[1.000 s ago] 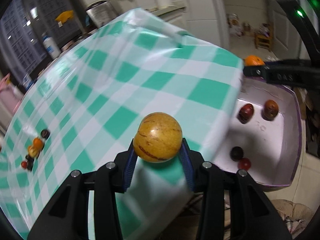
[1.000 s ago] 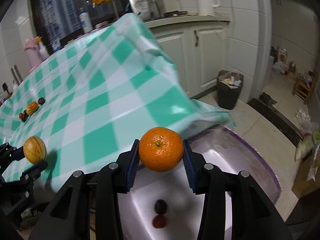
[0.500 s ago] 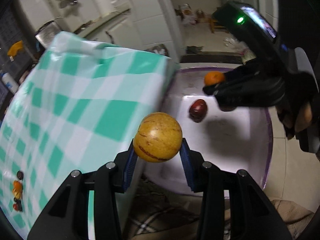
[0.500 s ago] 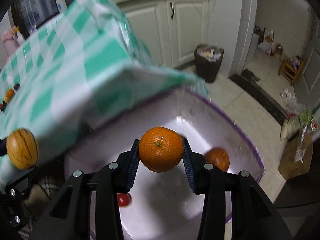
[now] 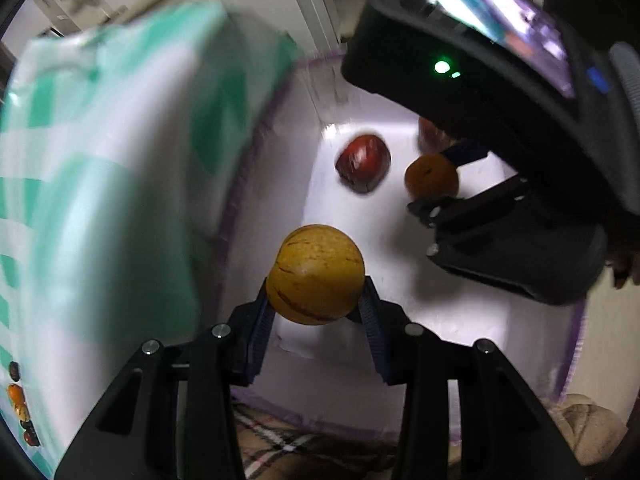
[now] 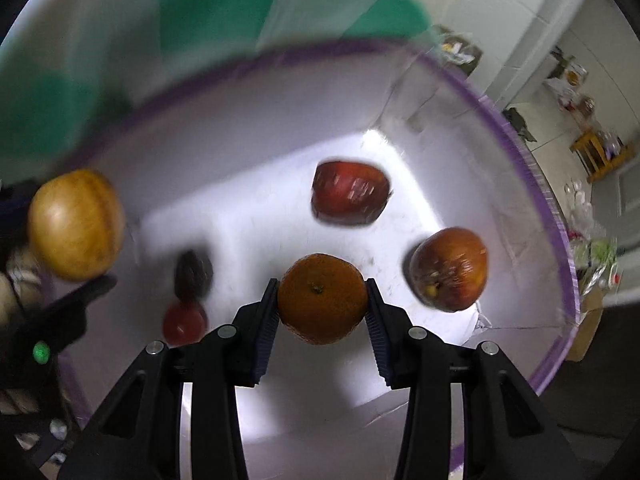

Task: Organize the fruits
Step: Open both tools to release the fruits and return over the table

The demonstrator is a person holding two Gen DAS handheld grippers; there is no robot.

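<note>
My left gripper (image 5: 316,300) is shut on a yellow striped melon (image 5: 315,274) and holds it over the near side of a white bin with a purple rim (image 5: 576,340). My right gripper (image 6: 322,304) is shut on an orange (image 6: 322,298), low inside the same bin (image 6: 532,184). The orange also shows in the left wrist view (image 5: 431,176), and the melon in the right wrist view (image 6: 76,224). In the bin lie a red apple (image 6: 350,198), a brownish-red apple (image 6: 450,268), a dark plum (image 6: 193,274) and a small red fruit (image 6: 185,322).
The table with the green-checked cloth (image 5: 100,184) stands beside the bin on the left. Several small fruits (image 5: 20,408) lie on its far end. A plaid fabric (image 5: 304,452) lies under the bin. The right gripper's body (image 5: 520,128) fills the upper right of the left wrist view.
Both grippers have moved off the table edge and down into the bin, still holding their fruits. The bin floor and its fruits now look much closer.
</note>
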